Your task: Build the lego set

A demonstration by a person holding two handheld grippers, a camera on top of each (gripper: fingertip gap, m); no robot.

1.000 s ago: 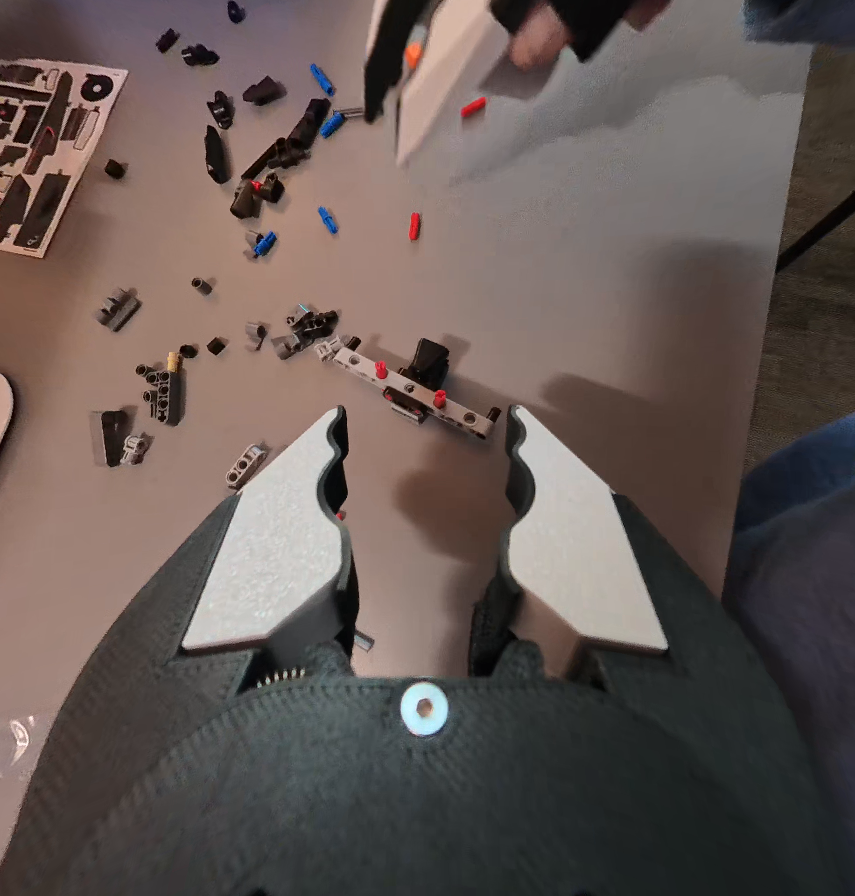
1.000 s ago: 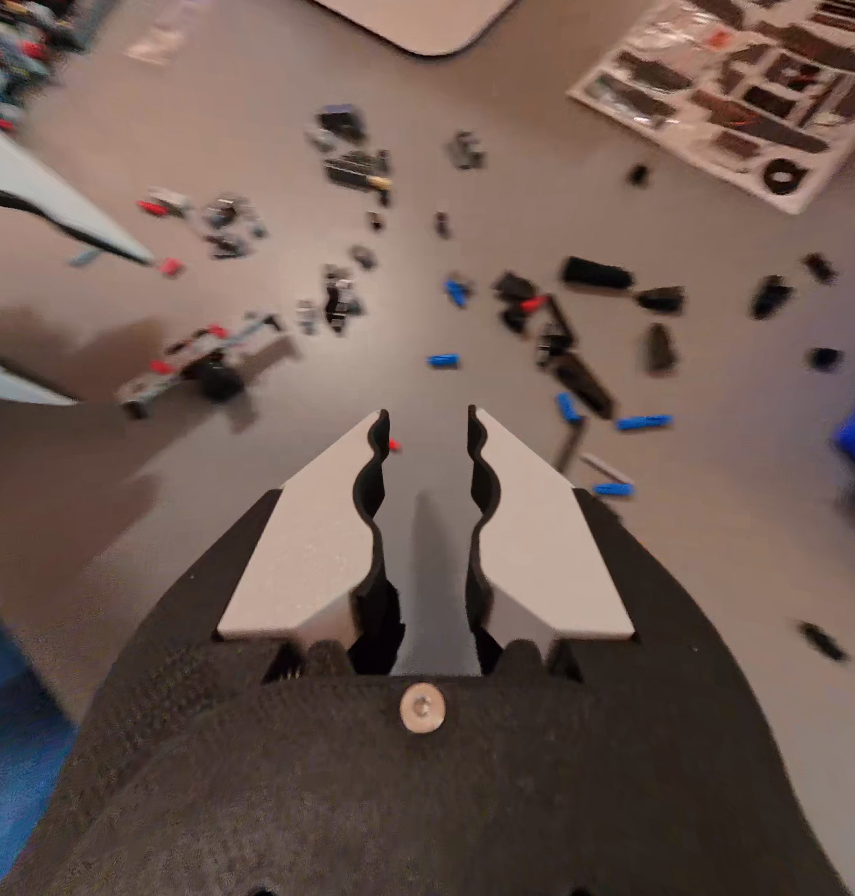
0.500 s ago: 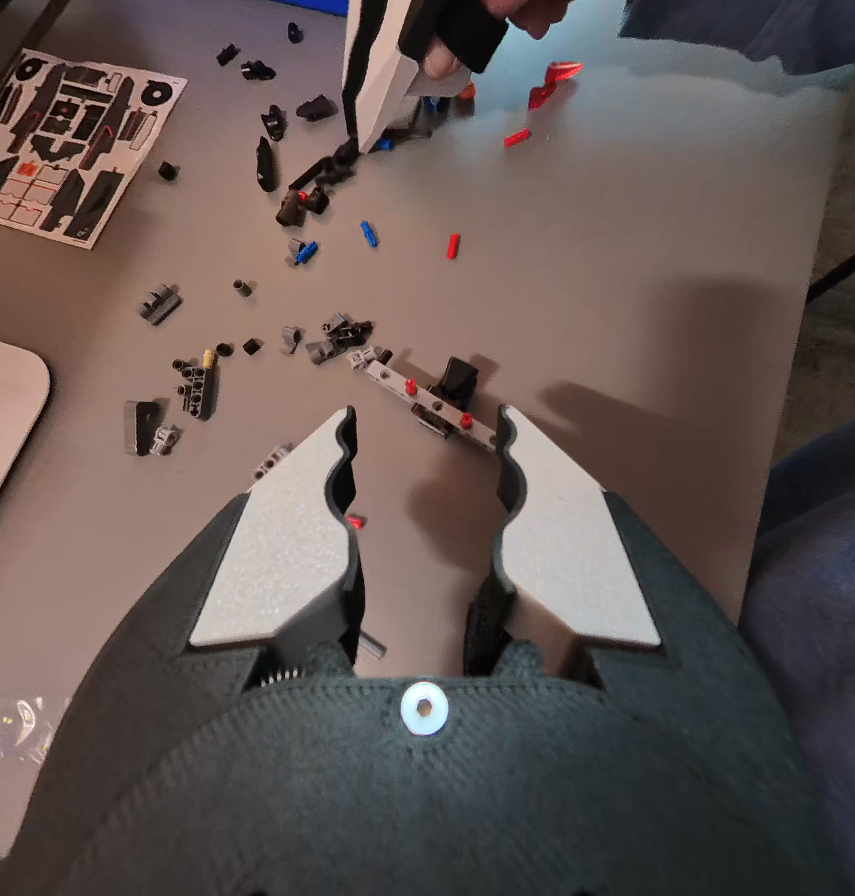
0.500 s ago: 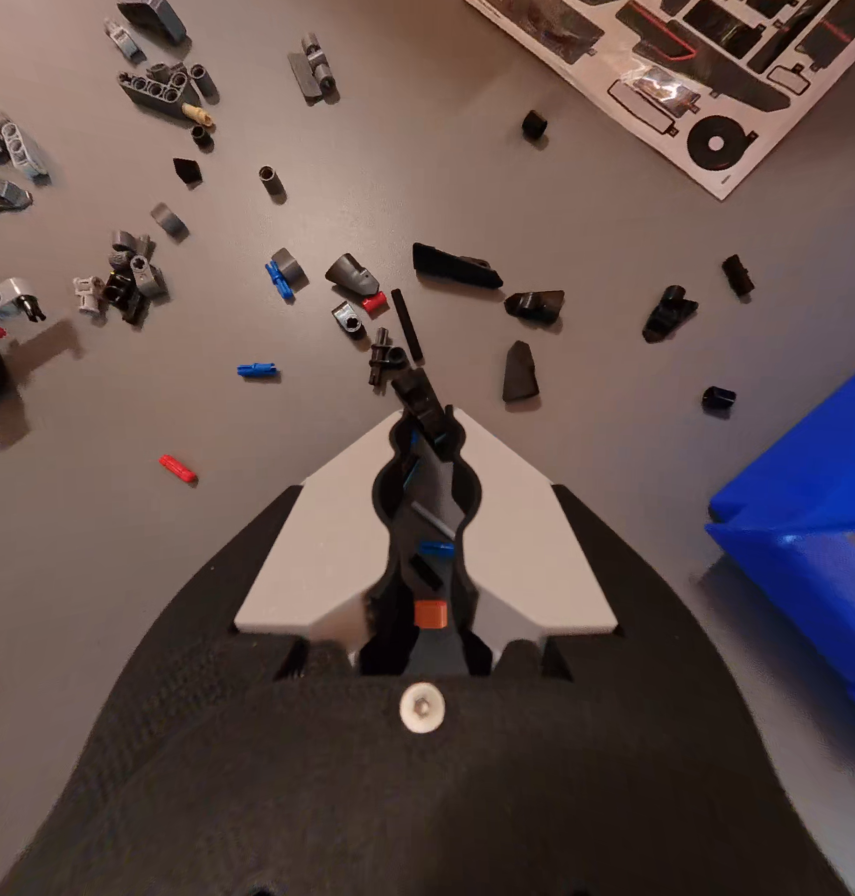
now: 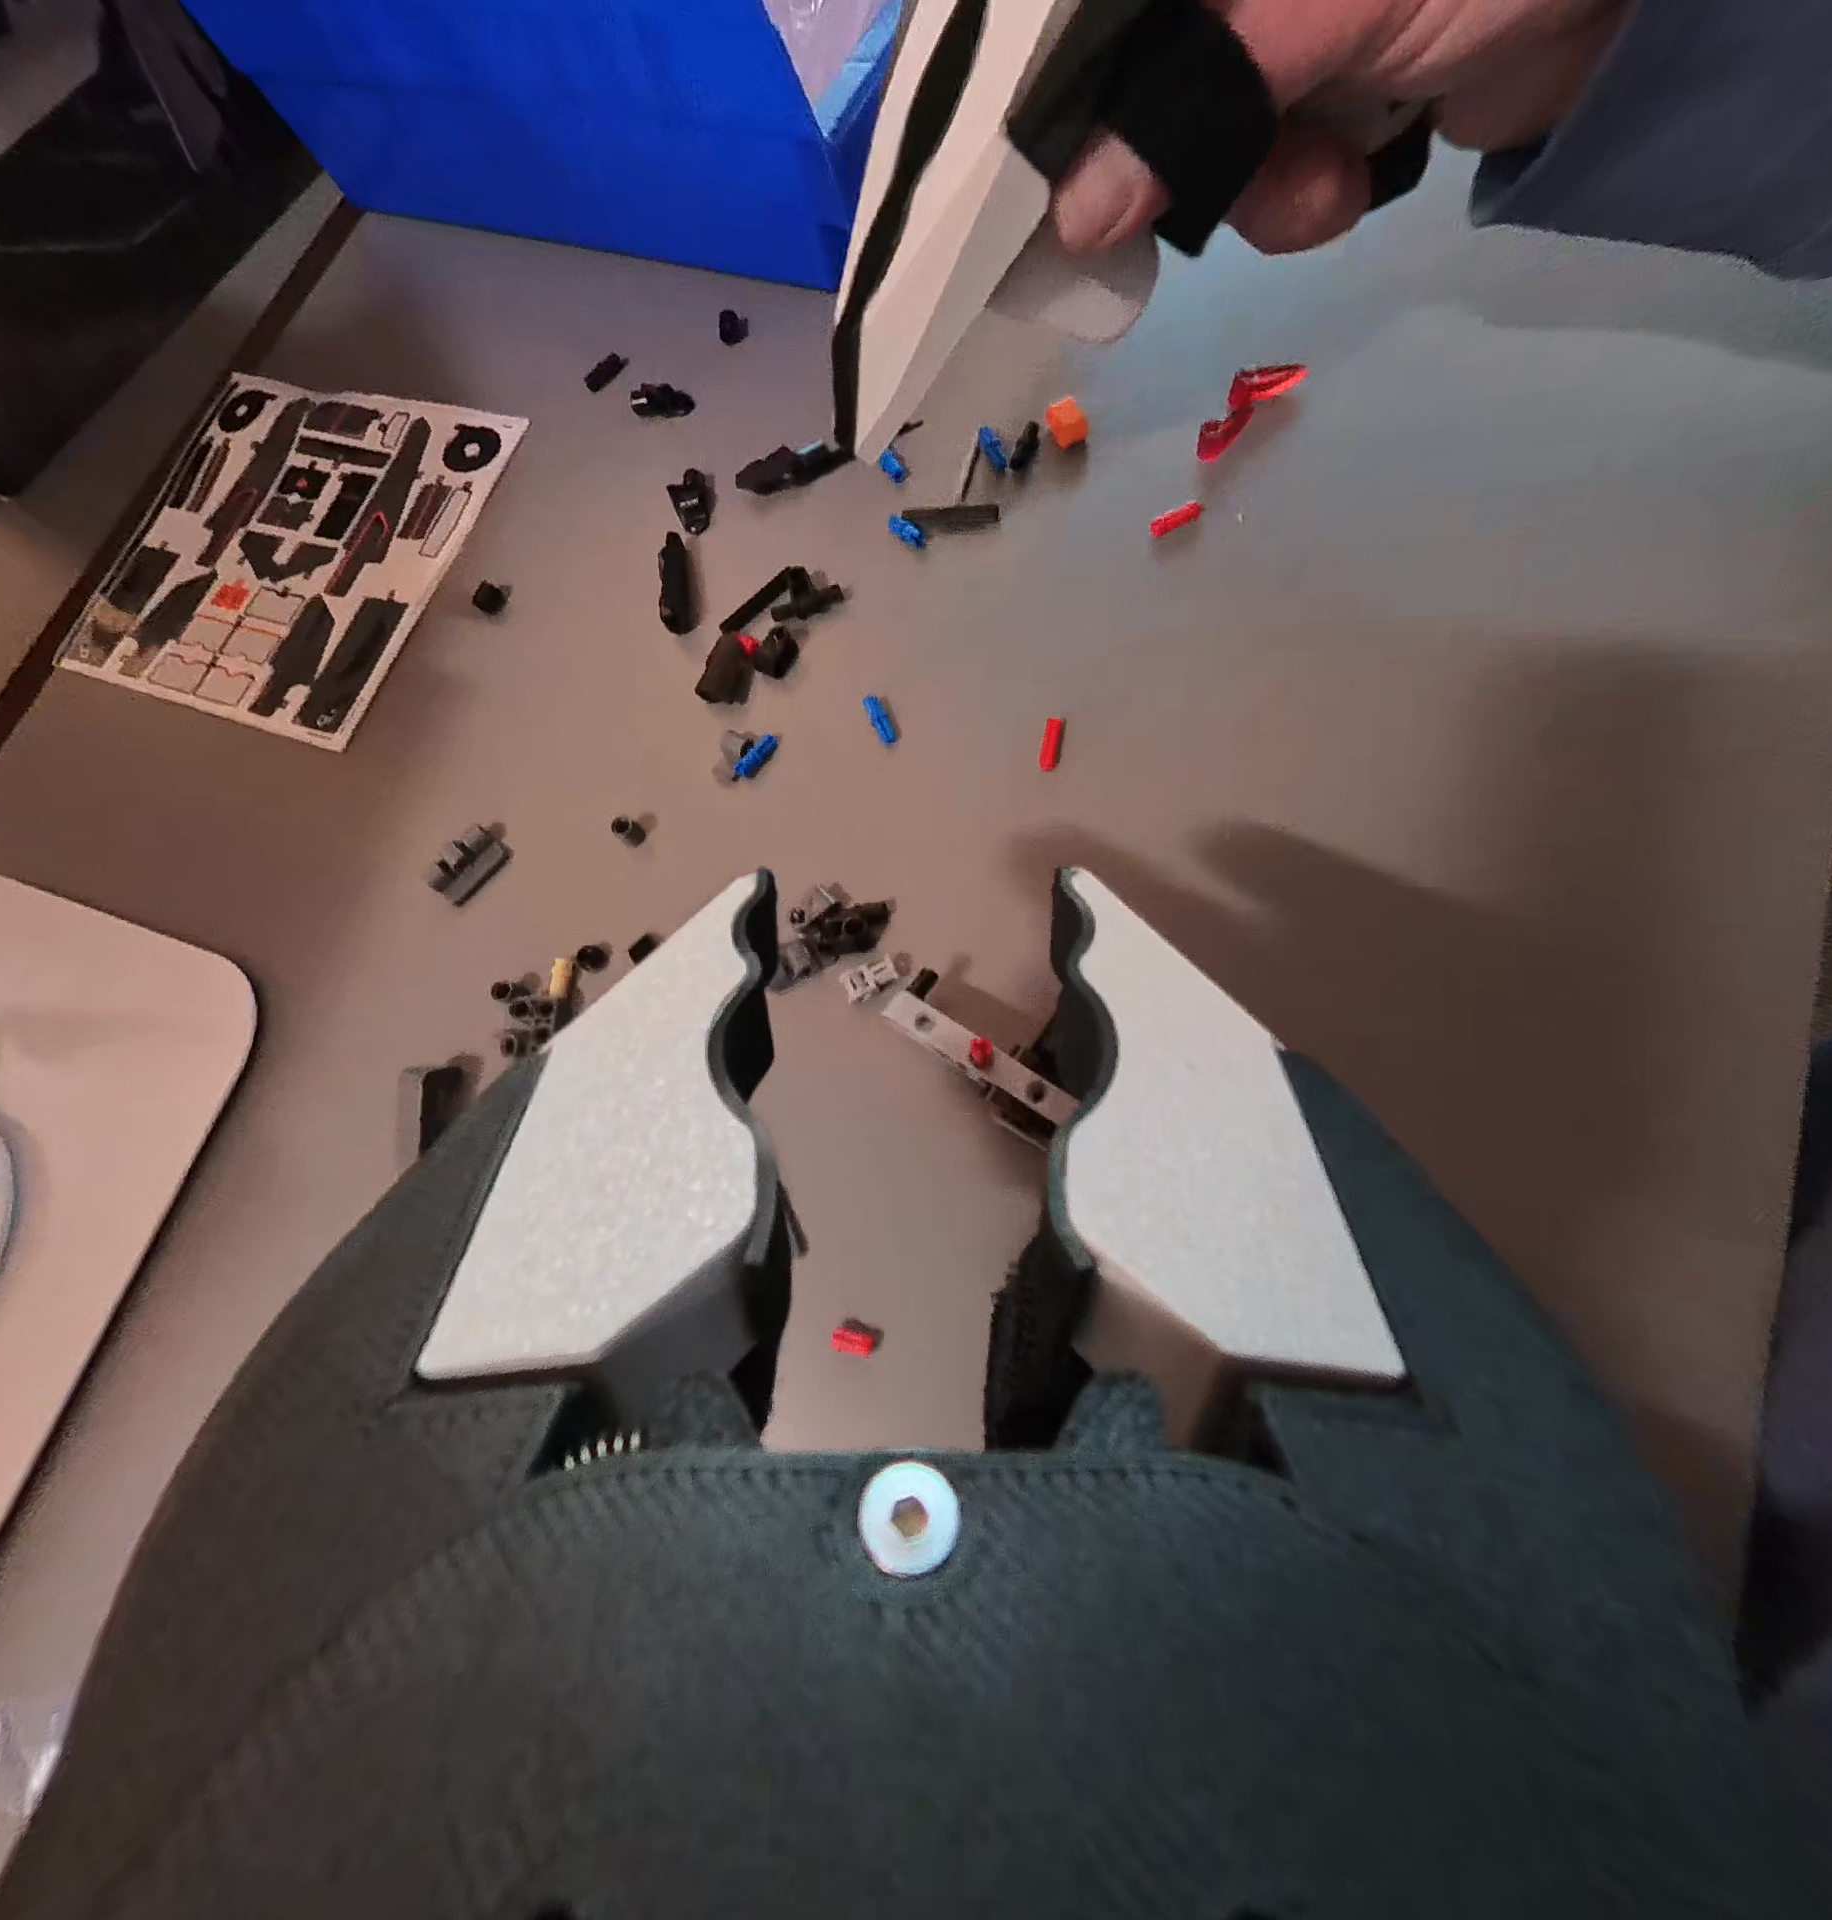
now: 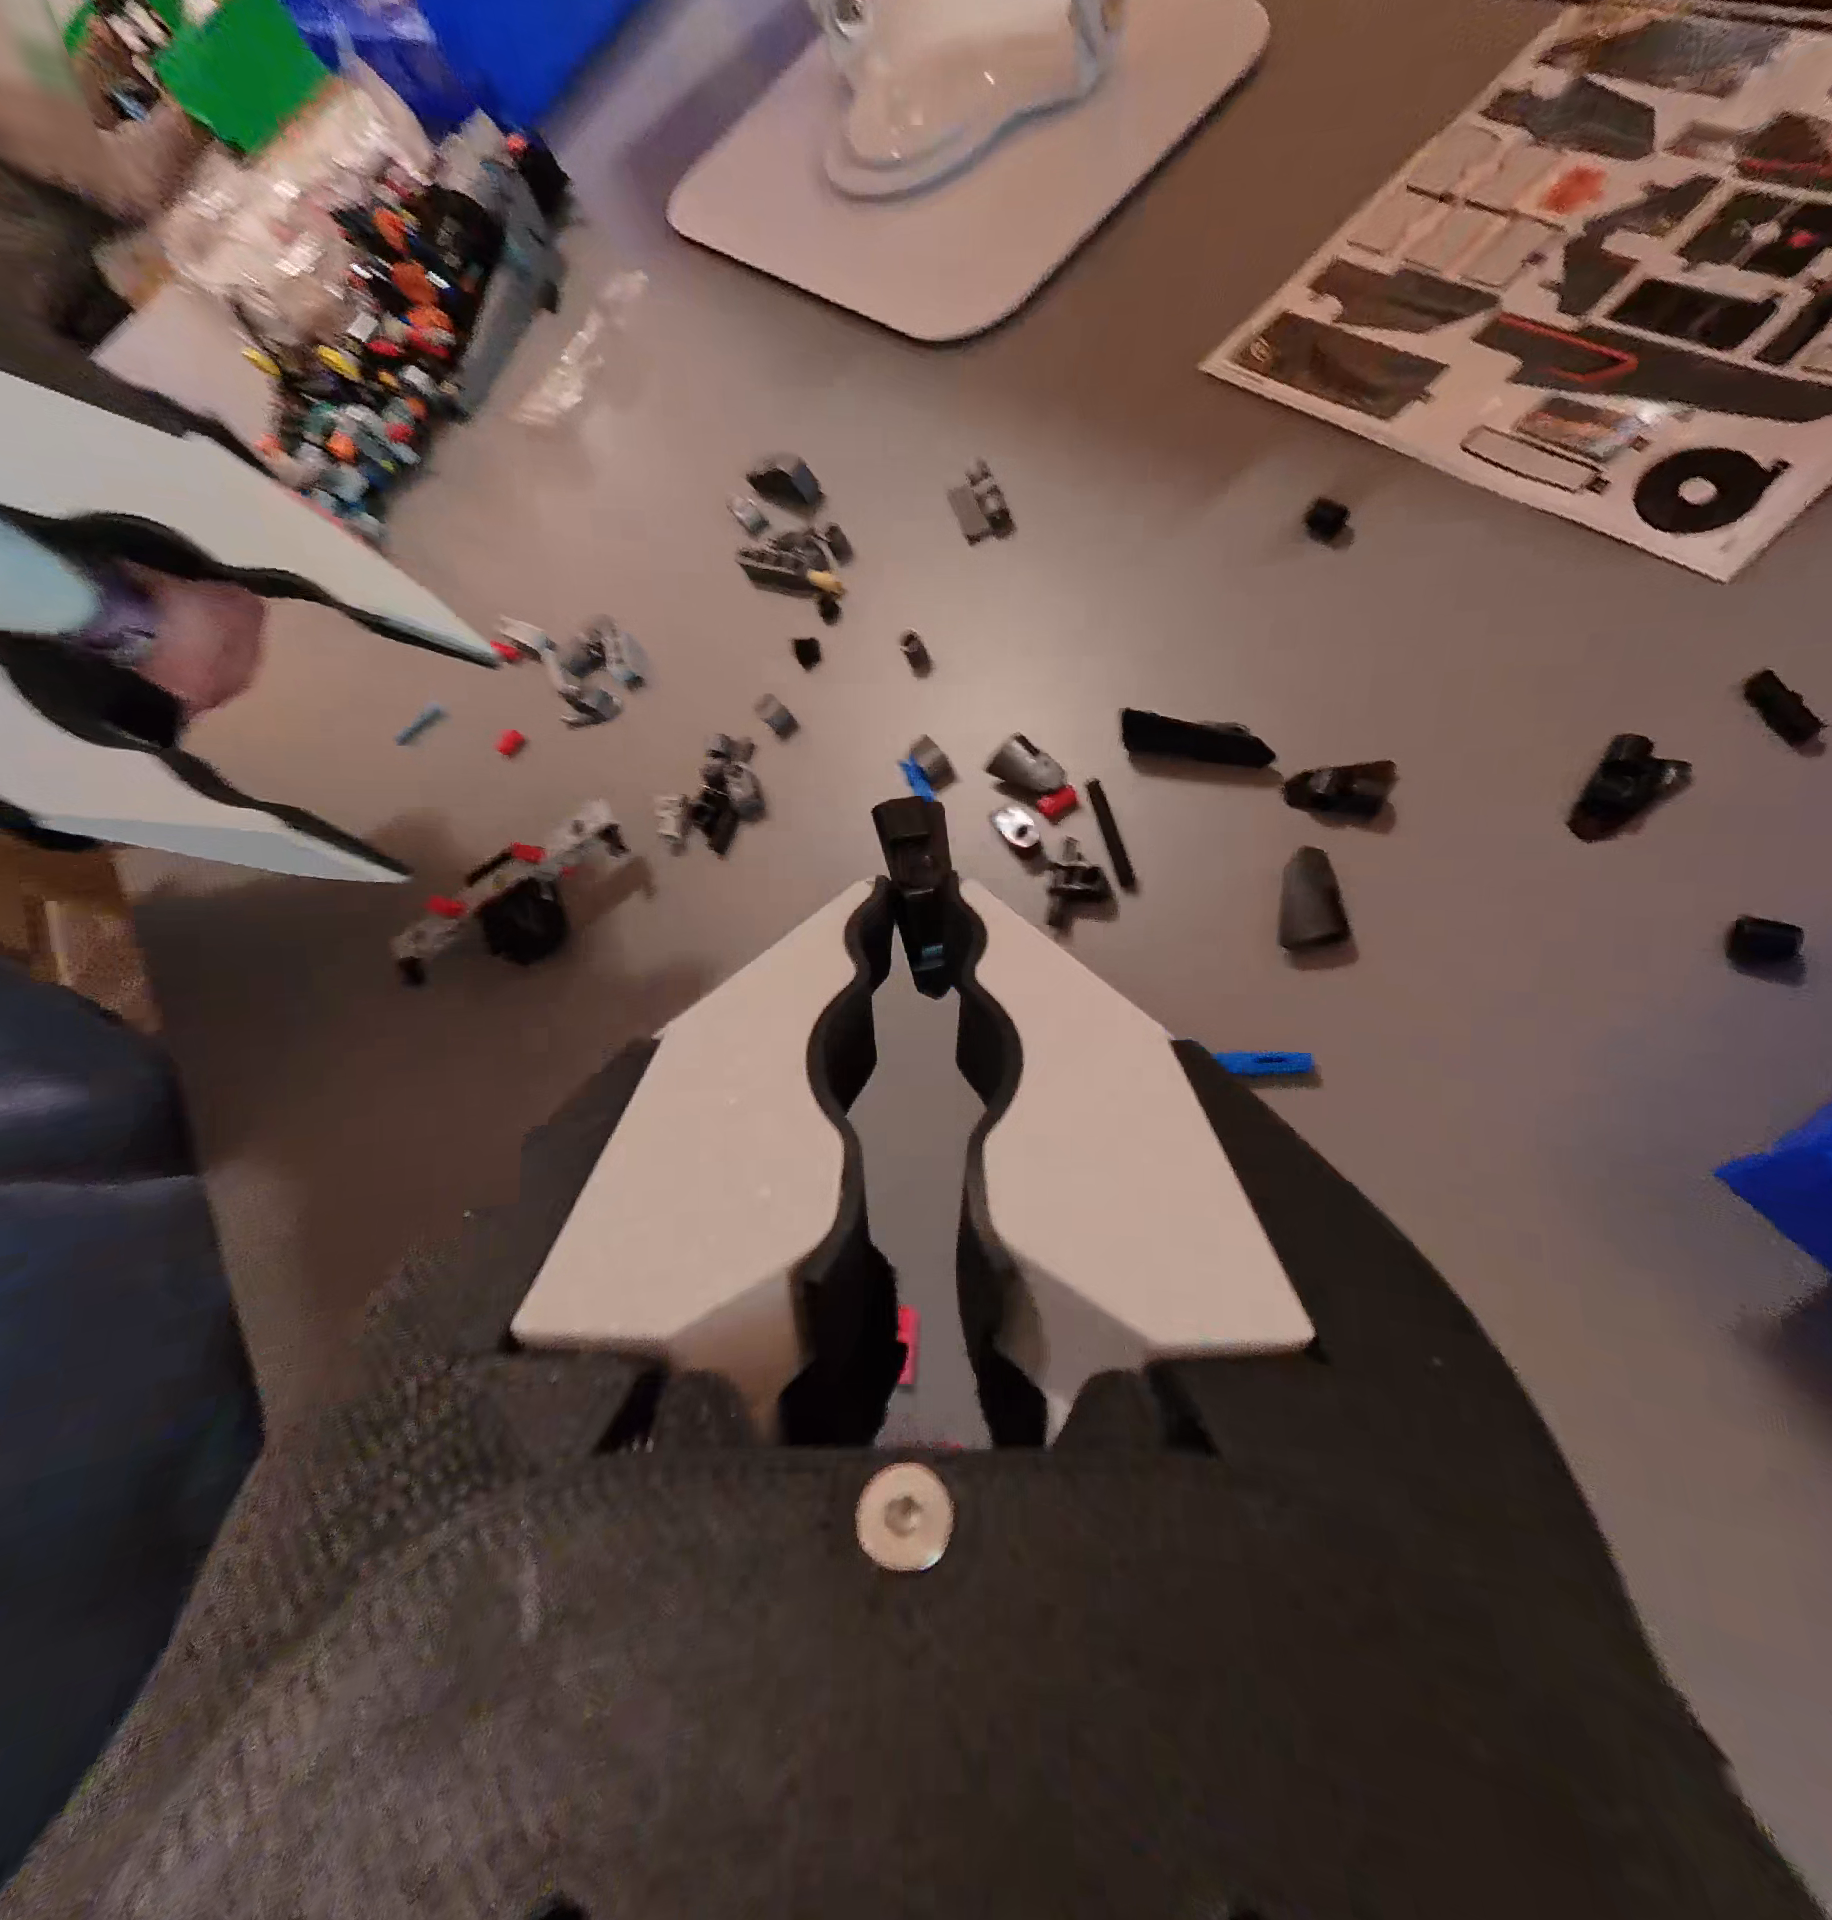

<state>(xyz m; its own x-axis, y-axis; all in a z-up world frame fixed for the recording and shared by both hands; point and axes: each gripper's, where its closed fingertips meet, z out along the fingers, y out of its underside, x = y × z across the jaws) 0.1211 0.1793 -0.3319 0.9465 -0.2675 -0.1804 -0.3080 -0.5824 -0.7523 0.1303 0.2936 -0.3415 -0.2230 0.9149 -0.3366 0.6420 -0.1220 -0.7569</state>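
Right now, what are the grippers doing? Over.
Right gripper shut on black piece. Left gripper open, over grey beam assembly. Loose pieces scattered on table.

Grey table (image 5: 1411,727), blue bin (image 5: 579,114), white pad (image 6: 995,208)

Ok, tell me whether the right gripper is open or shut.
Shut: the right gripper pinches a black piece between its fingertips, lifted off the table.
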